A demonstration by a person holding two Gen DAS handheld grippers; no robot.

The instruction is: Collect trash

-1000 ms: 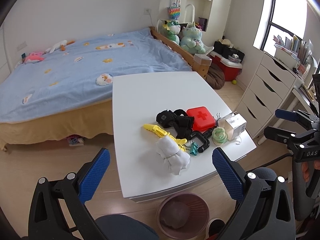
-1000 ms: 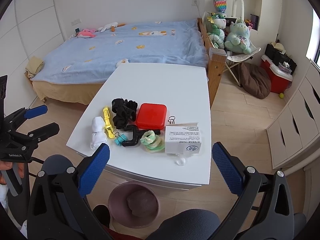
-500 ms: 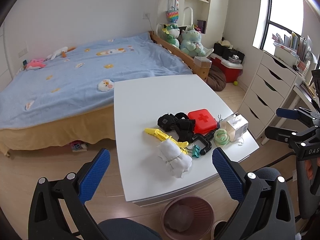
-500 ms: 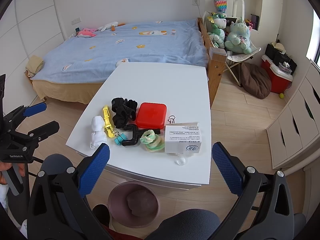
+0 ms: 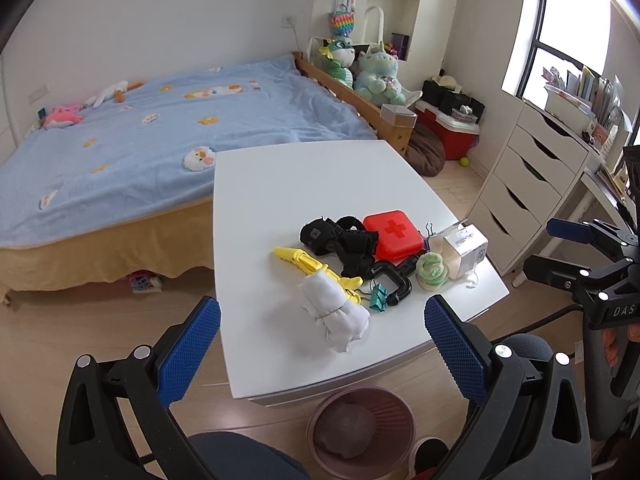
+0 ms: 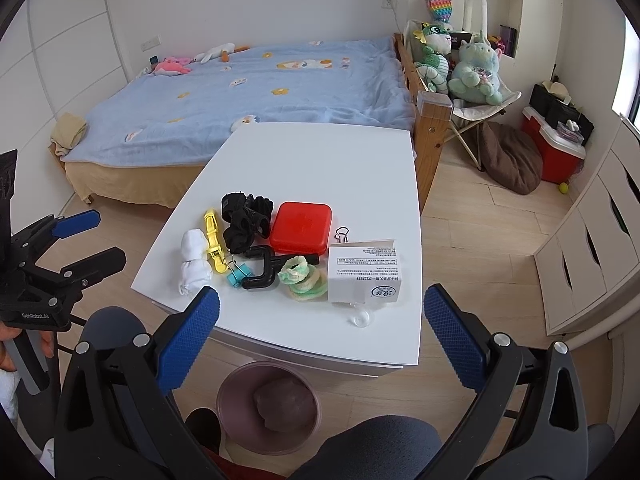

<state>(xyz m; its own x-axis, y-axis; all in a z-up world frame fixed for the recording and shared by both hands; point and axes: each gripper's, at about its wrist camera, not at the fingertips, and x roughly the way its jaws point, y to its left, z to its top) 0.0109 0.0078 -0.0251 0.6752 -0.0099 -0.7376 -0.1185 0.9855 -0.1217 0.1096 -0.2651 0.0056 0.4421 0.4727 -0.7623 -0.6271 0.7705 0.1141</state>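
While both claws hang over the floor short of the tabletop's near edge, each stands wide open and holds nothing: the left claw and the right claw. Compared with a second ago, the left wrist view has shifted a little, so the tabletop and the bed sit slightly lower in it; the right wrist view is almost unchanged, and nothing on the tabletop has moved.

The clutter sits in a row along the near edge. A crumpled white tissue wad lies toward the near left corner, touching a yellow clip. Beside these are a black strap bundle, a teal binder clip, a black clamp, a red first-aid case, a green scrunchie and a white carton. A small clear plastic piece lies just in front of the carton, nearest the edge.

On the floor below the near edge stands a pink trash bin with a dark lump inside.
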